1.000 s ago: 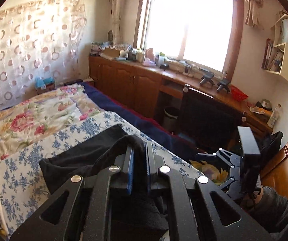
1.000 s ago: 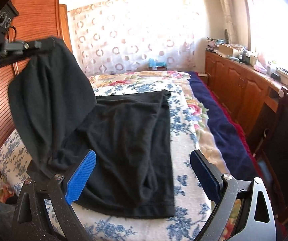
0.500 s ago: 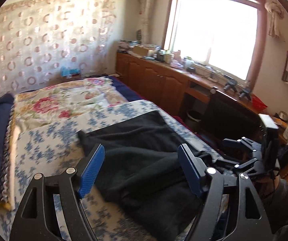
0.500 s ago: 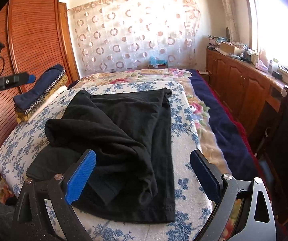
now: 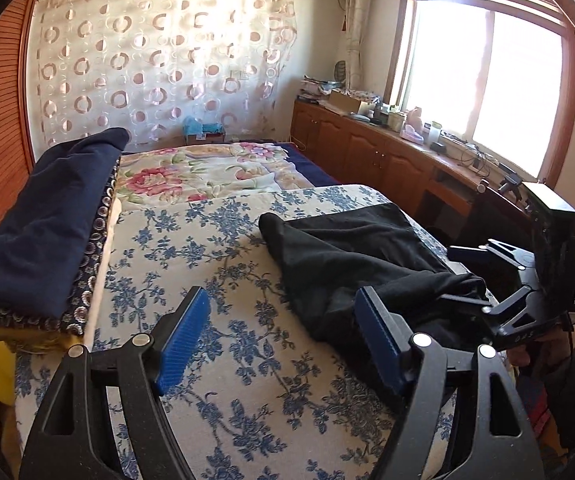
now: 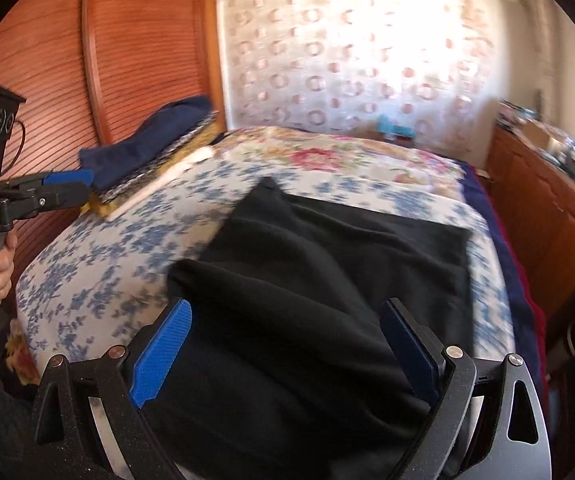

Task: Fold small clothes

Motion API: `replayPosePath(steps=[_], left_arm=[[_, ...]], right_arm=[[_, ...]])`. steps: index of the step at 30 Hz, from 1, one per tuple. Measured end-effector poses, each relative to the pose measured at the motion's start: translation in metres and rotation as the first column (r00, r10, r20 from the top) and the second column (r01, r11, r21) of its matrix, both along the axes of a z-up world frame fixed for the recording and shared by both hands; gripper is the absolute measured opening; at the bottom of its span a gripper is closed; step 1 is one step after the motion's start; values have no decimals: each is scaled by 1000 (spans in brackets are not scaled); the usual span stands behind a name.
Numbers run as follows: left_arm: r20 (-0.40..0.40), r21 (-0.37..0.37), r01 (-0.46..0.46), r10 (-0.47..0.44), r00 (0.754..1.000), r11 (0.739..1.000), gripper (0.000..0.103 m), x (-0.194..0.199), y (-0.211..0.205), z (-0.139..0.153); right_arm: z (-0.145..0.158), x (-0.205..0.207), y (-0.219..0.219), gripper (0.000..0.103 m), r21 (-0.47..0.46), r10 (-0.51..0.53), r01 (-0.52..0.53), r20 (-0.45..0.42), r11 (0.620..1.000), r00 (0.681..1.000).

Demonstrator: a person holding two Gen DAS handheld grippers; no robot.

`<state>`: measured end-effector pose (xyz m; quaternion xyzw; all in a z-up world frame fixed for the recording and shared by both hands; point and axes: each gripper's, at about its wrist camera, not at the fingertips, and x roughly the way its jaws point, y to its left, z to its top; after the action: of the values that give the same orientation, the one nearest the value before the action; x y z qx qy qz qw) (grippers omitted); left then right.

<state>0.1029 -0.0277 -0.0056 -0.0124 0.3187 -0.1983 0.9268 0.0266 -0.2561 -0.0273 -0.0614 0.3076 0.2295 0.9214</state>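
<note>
Black knit garment (image 5: 351, 256): just released, half-folded on floral bed (image 5: 223, 360). Left gripper (image 5: 283, 340), right gripper (image 6: 287, 352): jaws spread, empty. Another fold likely needed.

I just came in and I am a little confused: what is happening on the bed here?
A person is folding a black garment on the bed, holding a tool in each hand. The left tool is open with nothing between its pads, beside the garment; its jaws have just been opening. The right tool is open too, with the black cloth lying between its pads, not pinched. A pile of folded clothes sits near the bed's edge.
</note>
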Motion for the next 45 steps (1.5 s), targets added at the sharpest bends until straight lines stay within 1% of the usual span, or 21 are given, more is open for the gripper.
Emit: replayPosePath(steps=[7, 11, 14, 15, 17, 18, 19, 21, 23, 25, 27, 32, 34, 36, 41, 42, 43, 44, 45], left_arm=[[18, -7, -19, 19, 1000, 1000, 76, -3, 12, 1], [3, -16, -25, 25, 1000, 1000, 76, -2, 16, -5], [-11, -15, -23, 23, 1000, 1000, 76, -1, 17, -10], [-14, -16, -21, 21, 1000, 1000, 76, -1, 17, -11], [-19, -15, -17, 17, 1000, 1000, 76, -1, 16, -15], [-23, -15, -16, 15, 1000, 1000, 77, -1, 16, -16], [-28, -15, -14, 14, 1000, 1000, 76, -1, 15, -18], [-35, -15, -10, 10, 999, 1000, 76, -1, 14, -21], [-41, -15, -2, 2, 999, 1000, 76, -1, 12, -23], [-45, -14, 3, -3, 999, 1000, 76, -1, 11, -24], [-48, -13, 8, -8, 999, 1000, 76, -1, 9, -25], [-51, -14, 16, -16, 999, 1000, 76, -1, 4, -27], [-55, -13, 19, -20, 998, 1000, 76, 0, 2, -28], [-59, -9, 21, -22, 998, 1000, 76, 0, 1, -29], [-68, -2, 25, -25, 997, 1000, 76, 0, -1, -32], [-70, -2, 25, -25, 997, 1000, 76, 0, -1, -33], [-71, -1, 25, -25, 997, 1000, 76, 0, -1, -34], [-72, -1, 25, -25, 997, 1000, 76, 0, -1, -34], [-74, -1, 24, -24, 997, 1000, 76, 0, 0, -34]], right_arm=[[-8, 24, 55, 95, -52, 136, -138, -43, 989, 990], [-21, 49, 72, 95, -86, 173, -181, -95, 980, 980], [-31, 62, 83, 95, -130, 181, -200, -139, 971, 973], [-32, 67, 84, 90, -134, 181, -203, -156, 970, 971], [-35, 77, 81, 78, -131, 180, -205, -183, 970, 967], [-36, 80, 81, 58, -133, 177, -203, -186, 970, 966], [-37, 83, 80, 33, -128, 180, -206, -191, 970, 965], [-32, 89, 74, 10, -108, 188, -211, -191, 972, 963], [-18, 93, 59, 10, -102, 149, -165, -144, 981, 978], [0, 101, 42, 9, -68, 112, -119, -104, 991, 988], [14, 107, 26, 9, -67, 63, -67, -62, 995, 996], [35, 140, -11, 9, -85, -70, 69, -6, 994, 998], [35, 155, -23, 9, -98, -113, 112, 0, 989, 994], [32, 173, -30, 9, -116, -153, 151, -12, 982, 988], [6, 216, -30, 9, -173, -251, 233, -88, 957, 964], [1, 222, -31, 15, -175, -265, 244, -108, 954, 958], [-2, 227, -29, 28, -185, -286, 262, -114, 947, 951], [-4, 228, -29, 33, -210, -330, 305, -96, 929, 939], [-2, 231, -30, 38, -219, -352, 328, -83, 919, 932]])
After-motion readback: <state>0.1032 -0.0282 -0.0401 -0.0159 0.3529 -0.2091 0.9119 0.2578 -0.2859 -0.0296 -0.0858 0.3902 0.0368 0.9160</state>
